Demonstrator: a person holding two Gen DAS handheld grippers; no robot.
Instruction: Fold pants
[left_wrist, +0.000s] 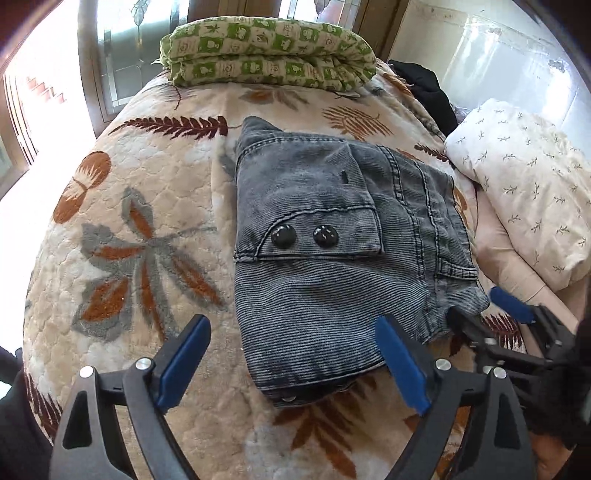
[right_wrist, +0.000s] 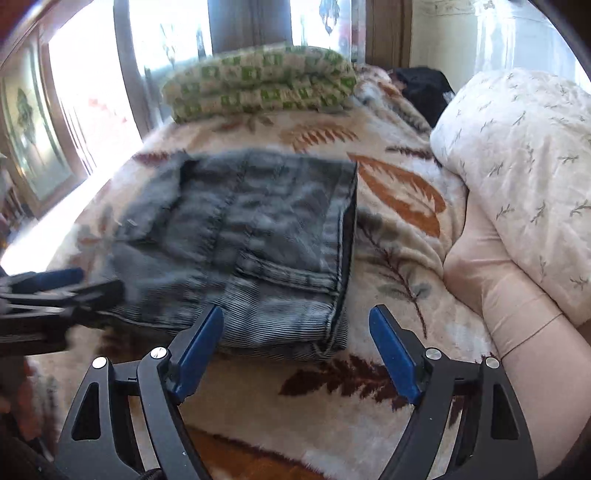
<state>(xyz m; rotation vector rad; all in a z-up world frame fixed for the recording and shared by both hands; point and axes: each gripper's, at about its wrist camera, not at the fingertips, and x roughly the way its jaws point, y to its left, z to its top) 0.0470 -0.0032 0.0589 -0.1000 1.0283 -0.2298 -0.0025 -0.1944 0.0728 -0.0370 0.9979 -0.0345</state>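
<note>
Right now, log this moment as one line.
pants: folded, flat on blanket | left tongs: open, empty | right tongs: open, empty, at pants' near edge

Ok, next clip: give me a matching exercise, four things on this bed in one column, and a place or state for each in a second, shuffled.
Things:
1. grey pants
2. green checked quilt
3. white pillow
4. left tool

Places or states:
A. at the right edge of the bed
B. open, nothing held
C. folded into a compact stack in the middle of the leaf-print blanket
D. folded, at the far end of the bed by the window

Pairs: 1-C, 2-D, 3-A, 4-B
</note>
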